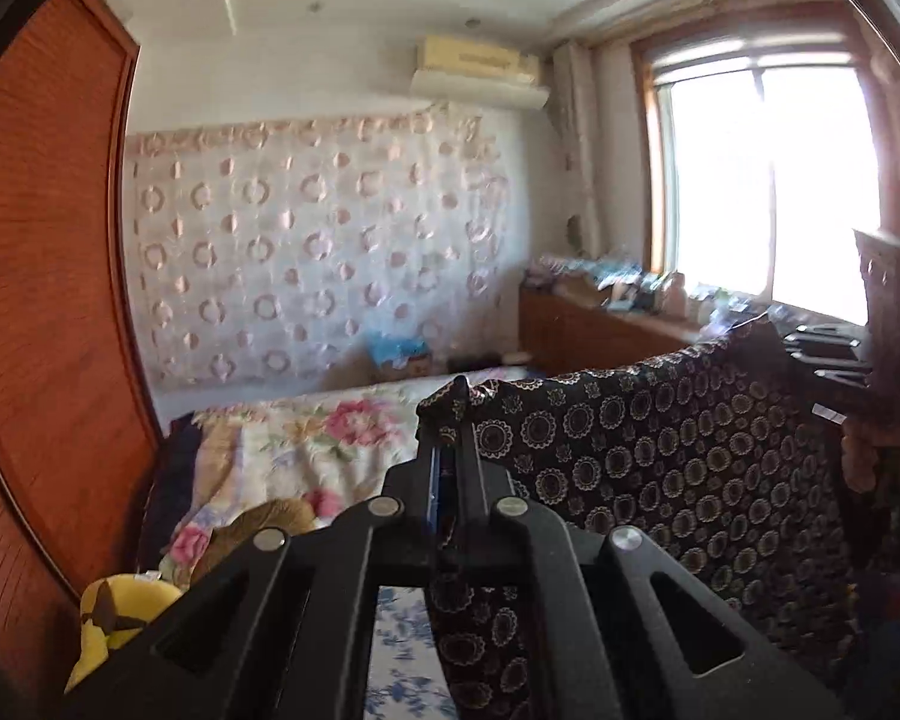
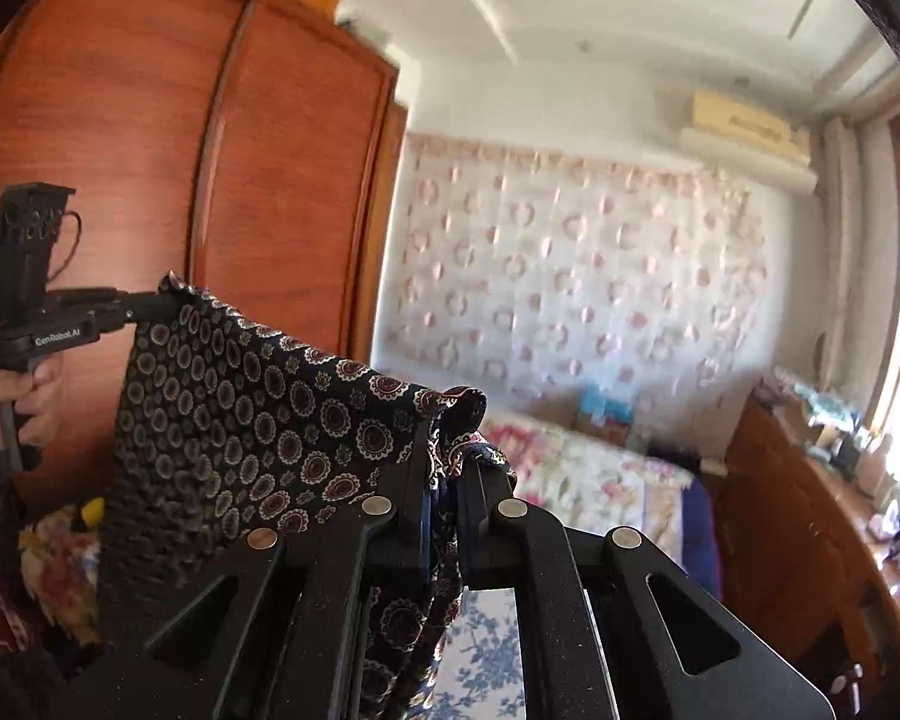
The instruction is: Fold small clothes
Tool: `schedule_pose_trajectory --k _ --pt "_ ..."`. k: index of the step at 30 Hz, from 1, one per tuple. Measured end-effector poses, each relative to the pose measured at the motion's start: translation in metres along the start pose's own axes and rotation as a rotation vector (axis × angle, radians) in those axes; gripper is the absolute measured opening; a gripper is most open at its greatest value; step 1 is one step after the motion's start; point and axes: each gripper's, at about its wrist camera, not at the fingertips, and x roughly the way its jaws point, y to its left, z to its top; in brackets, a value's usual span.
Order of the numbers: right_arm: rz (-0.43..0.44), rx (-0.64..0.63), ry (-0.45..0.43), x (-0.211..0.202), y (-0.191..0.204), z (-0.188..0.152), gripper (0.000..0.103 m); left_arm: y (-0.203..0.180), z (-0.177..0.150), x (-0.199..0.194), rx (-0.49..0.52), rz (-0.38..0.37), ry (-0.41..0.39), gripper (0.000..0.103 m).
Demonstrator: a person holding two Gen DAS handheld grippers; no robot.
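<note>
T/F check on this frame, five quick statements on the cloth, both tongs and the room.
1. Both tongs are clamped on the same dark patterned cloth. True: the left tongs and the right tongs each pinch an upper corner.
2. The cloth lies flat on the bed. False: it hangs in the air between the tongs, above the floral bedspread.
3. The cloth is plain white. False: it is dark with round medallion prints.
4. A wooden wardrobe stands behind the left tongs in the right wrist view. True.
5. The window is covered by a closed curtain. False: bright daylight comes through bare panes.
</note>
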Motion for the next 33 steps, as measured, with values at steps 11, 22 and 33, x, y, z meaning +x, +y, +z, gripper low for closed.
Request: schedule_pose_trajectory --k 11,22,33 --pt "-0.088 0.056 0.442 0.214 -0.048 -0.131 0.053 0.023 -0.110 0.143 -0.073 0.025 0.362 0.037" --pt "-0.034 0.156 0.471 0.160 -0.036 -0.182 0.056 -0.002 -0.140 0.085 -0.089 0.016 0.348 0.038" --pt "0.012 0.274 0.493 0.095 0.006 -0.239 0.056 -0.018 -0.205 0.035 -0.143 -0.003 0.410 0.037"
